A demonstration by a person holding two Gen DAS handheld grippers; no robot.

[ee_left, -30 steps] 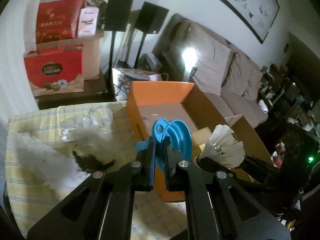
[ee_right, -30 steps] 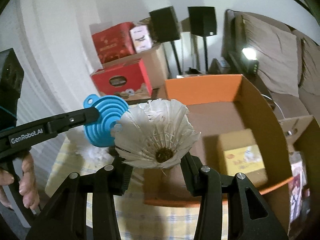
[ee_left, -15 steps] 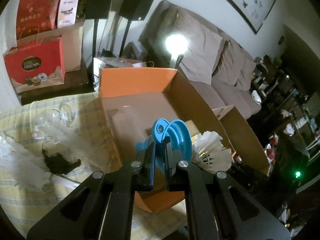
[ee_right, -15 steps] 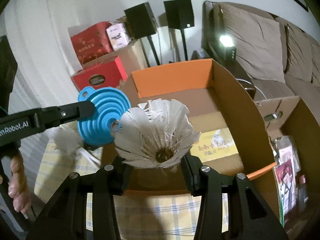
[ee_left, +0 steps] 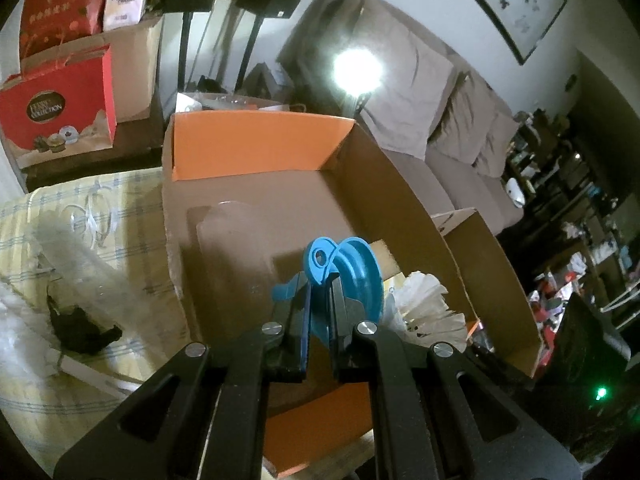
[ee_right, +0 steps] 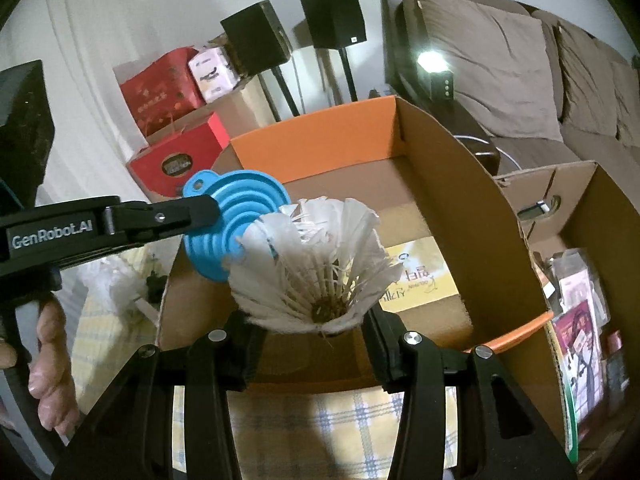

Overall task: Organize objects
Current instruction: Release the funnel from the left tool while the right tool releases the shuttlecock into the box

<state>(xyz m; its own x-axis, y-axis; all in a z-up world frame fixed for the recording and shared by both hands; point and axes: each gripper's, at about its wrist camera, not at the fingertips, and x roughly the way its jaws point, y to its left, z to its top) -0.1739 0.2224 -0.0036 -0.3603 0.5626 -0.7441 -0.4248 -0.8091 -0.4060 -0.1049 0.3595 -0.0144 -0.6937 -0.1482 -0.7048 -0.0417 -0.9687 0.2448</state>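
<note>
A home living room surrounds me: a brown sofa [ee_left: 452, 136] with loose cushions, two black speakers on stands [ee_right: 296, 32], a framed picture [ee_left: 516, 0] on the wall, gift boxes [ee_left: 60, 108], and a table [ee_left: 88, 396] under a checked cloth.

We see a cardboard box [ee_left: 384, 184] with matt brown walls and a smooth orange far flap. The funnel [ee_right: 236, 216] looks like soft blue plastic or rubber, ridged and faintly shiny. The shuttlecock [ee_right: 316, 264] is white feather, frayed at the edges. Under the box lies a woven checked cloth [ee_right: 340, 428], pale yellow and matt. The grippers' arms are matt black plastic with bright metal screws.
</note>
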